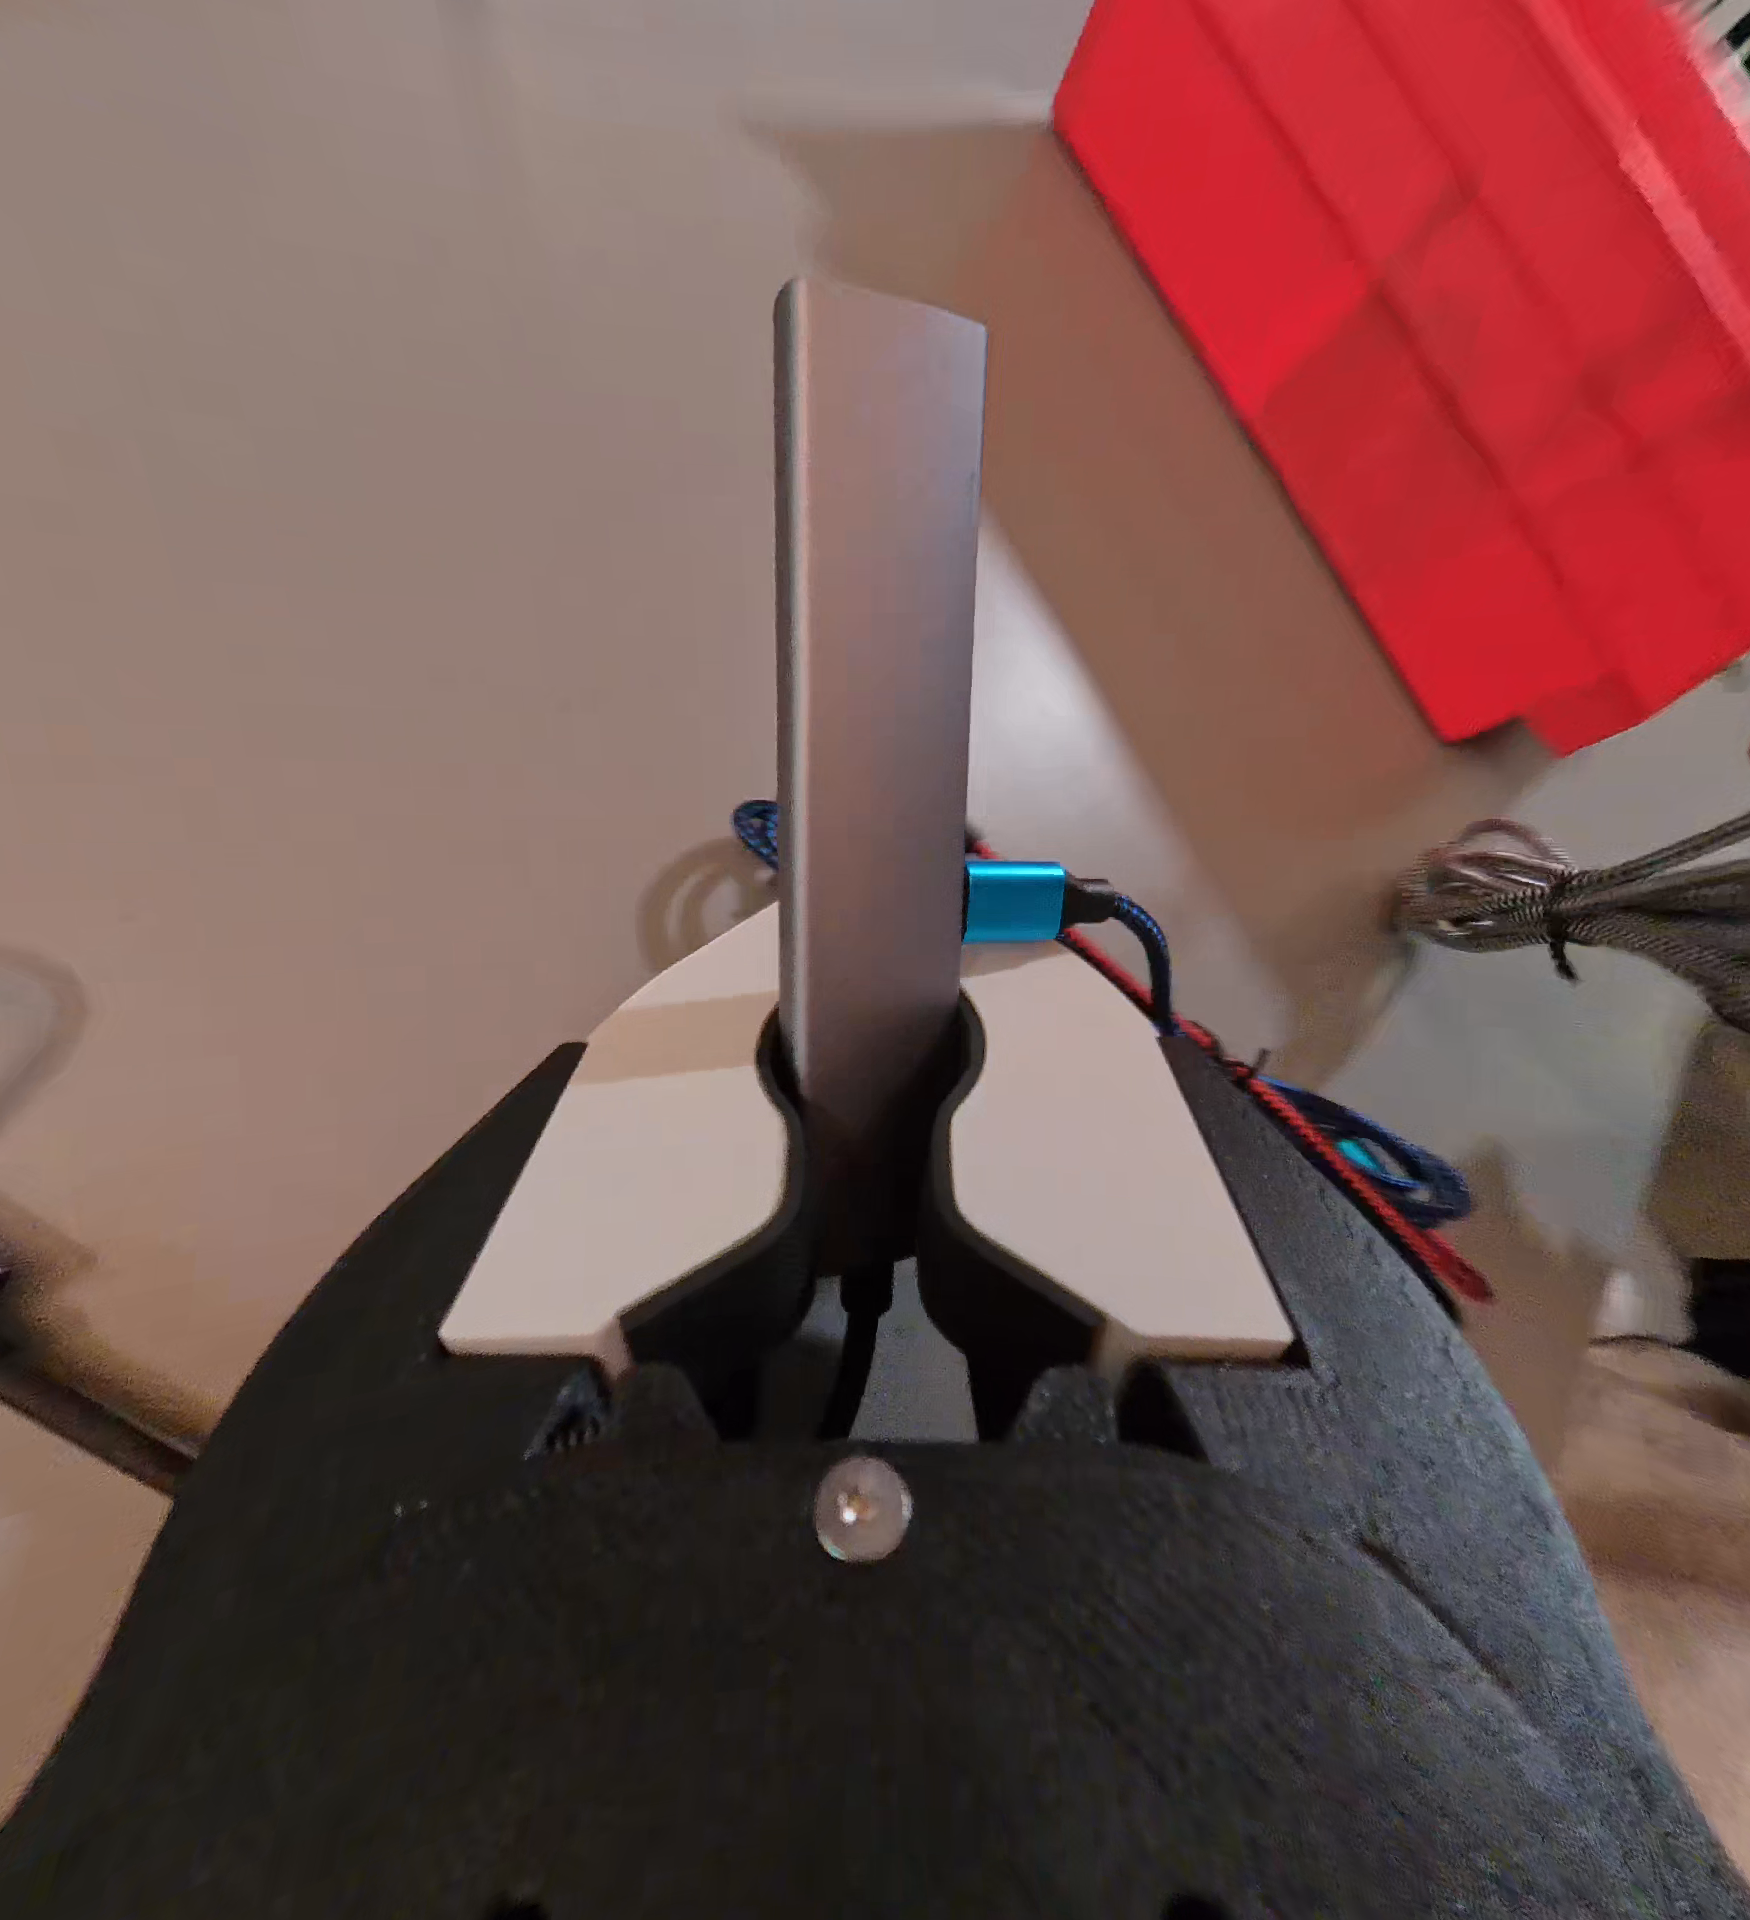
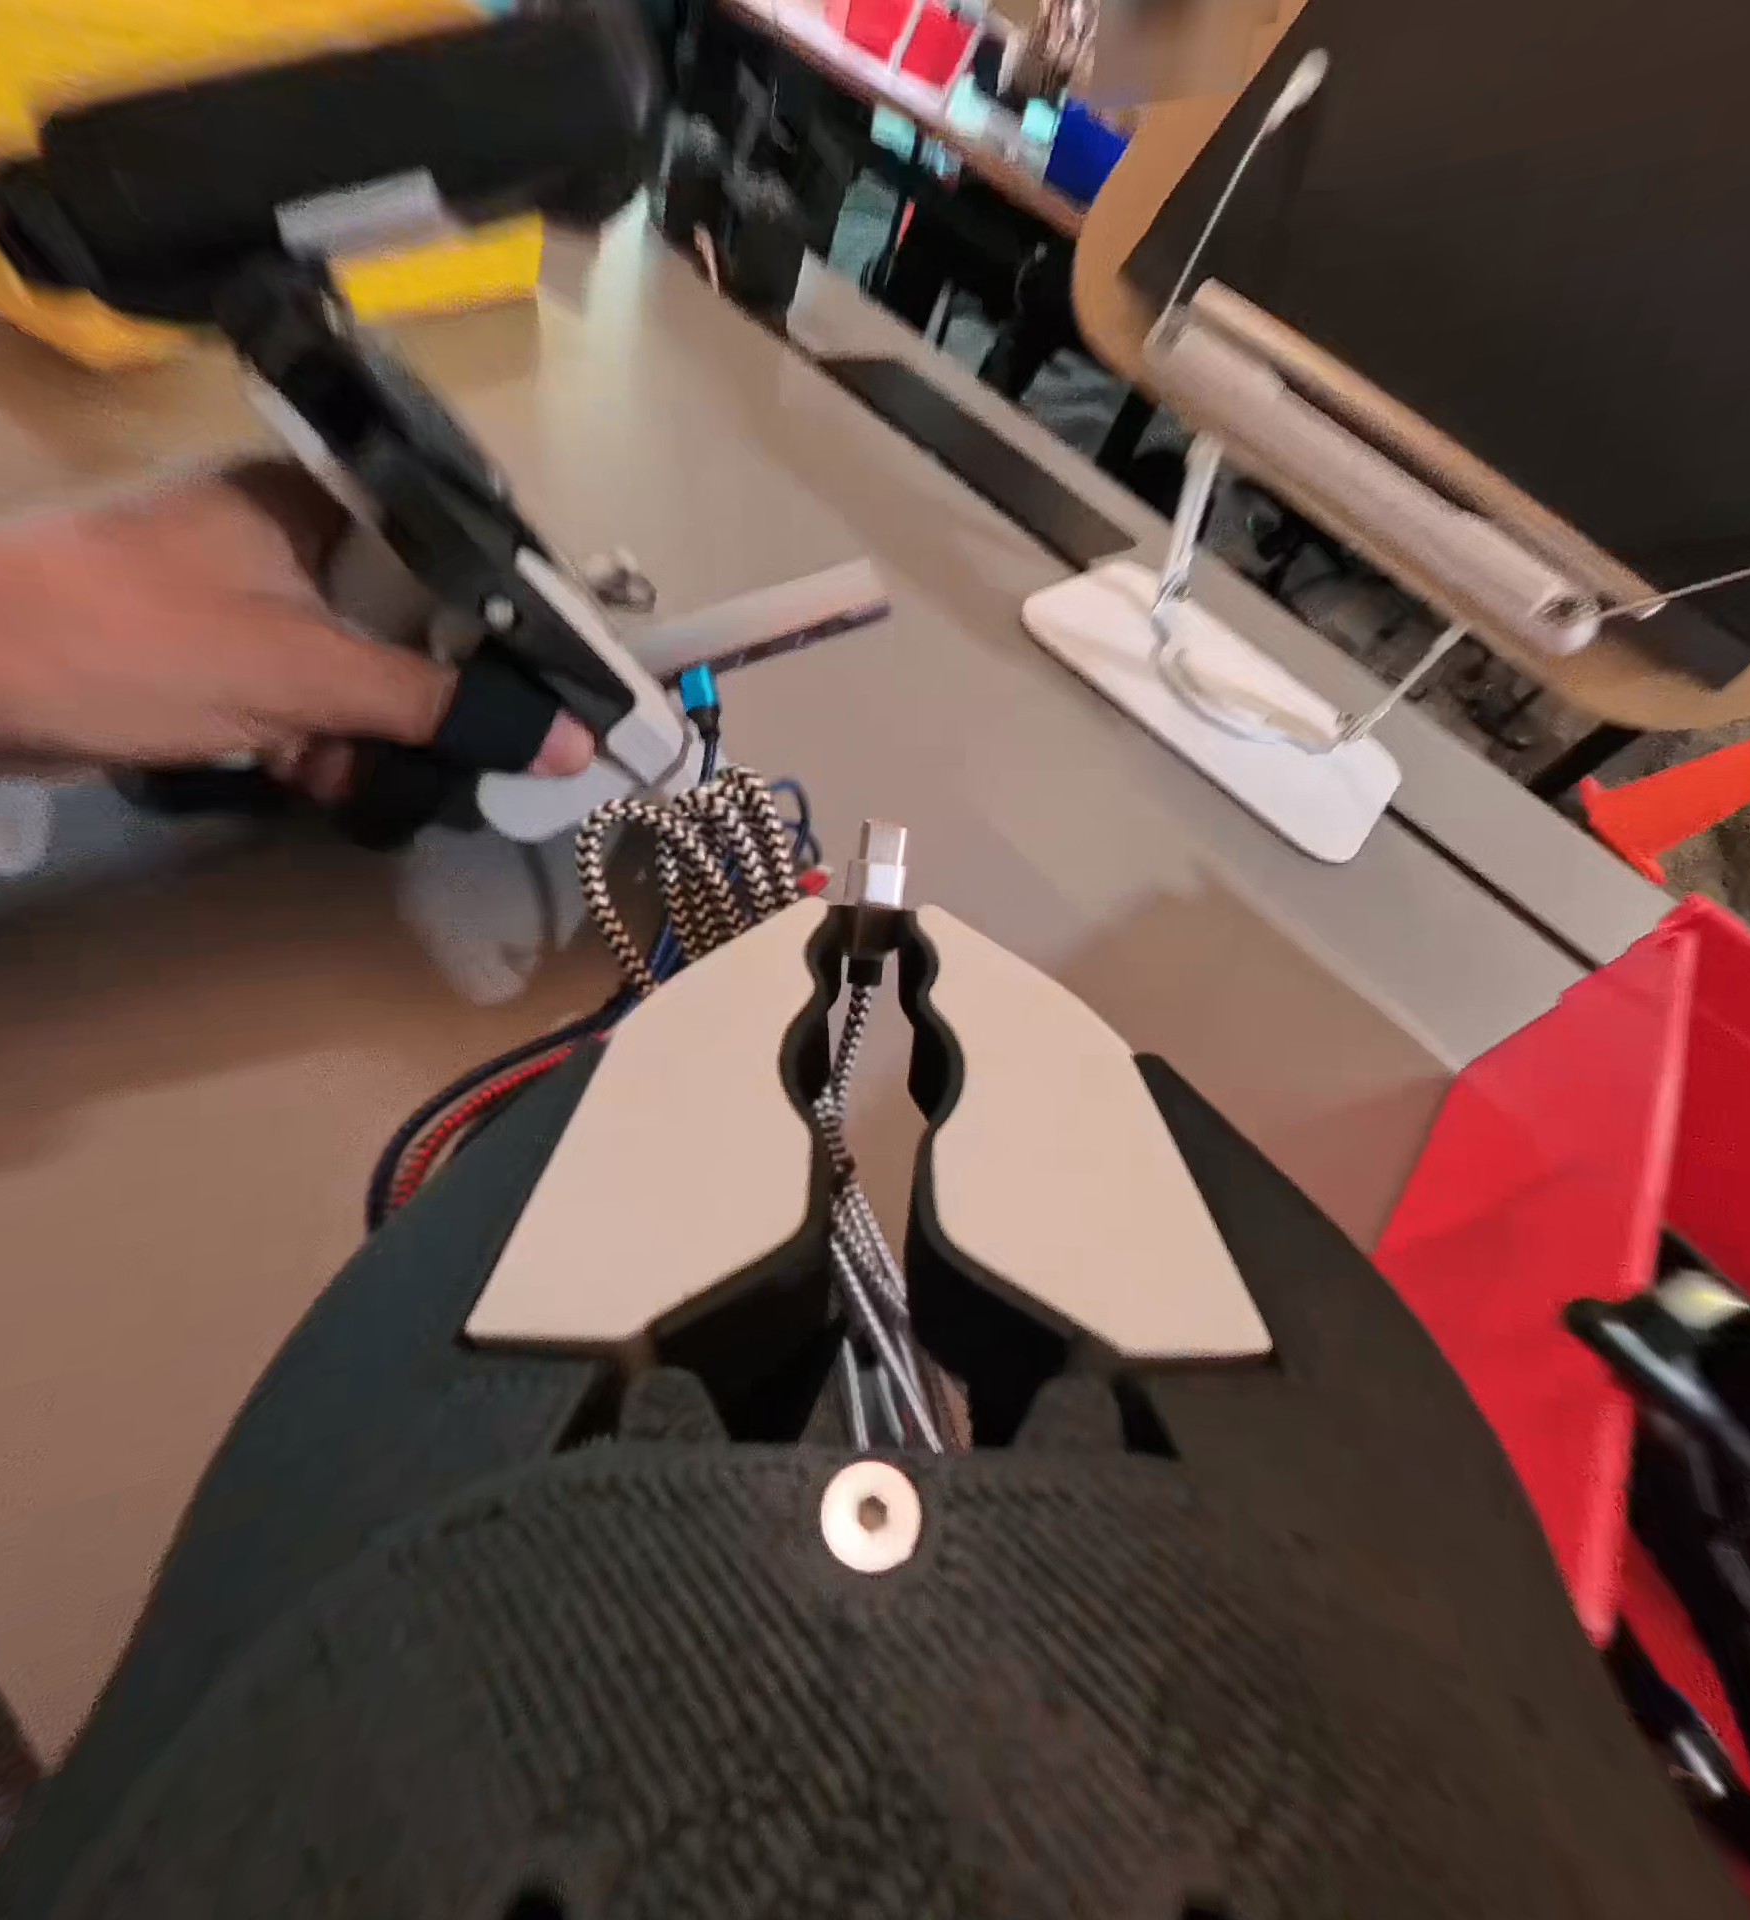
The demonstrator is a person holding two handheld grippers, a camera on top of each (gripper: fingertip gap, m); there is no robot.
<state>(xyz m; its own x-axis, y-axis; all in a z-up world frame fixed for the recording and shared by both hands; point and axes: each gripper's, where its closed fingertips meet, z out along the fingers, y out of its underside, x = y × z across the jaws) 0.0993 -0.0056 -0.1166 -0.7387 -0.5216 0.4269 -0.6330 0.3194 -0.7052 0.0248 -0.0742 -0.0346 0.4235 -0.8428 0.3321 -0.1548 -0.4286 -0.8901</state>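
My left gripper (image 1: 866,1039) is shut on a flat grey metal hub (image 1: 876,675) that sticks out forward from the jaws. A blue plug (image 1: 1014,902) on a blue braided cable (image 1: 1151,966) sits in the hub's right side. My right gripper (image 2: 871,920) is shut on the silver plug (image 2: 879,873) of a black-and-white braided cable (image 2: 705,852), whose coil hangs to its left. The right wrist view also shows the left gripper (image 2: 642,696), held by a hand (image 2: 175,644), with the hub (image 2: 767,623) and blue plug (image 2: 699,691). The coil shows blurred in the left wrist view (image 1: 1598,914).
A red bin (image 1: 1473,364) stands on the beige table (image 2: 954,520); it also shows at the right of the right wrist view (image 2: 1577,1195). A monitor (image 2: 1525,260) on a white stand base (image 2: 1214,717) is at the back right. Red and blue cables (image 1: 1370,1174) trail below.
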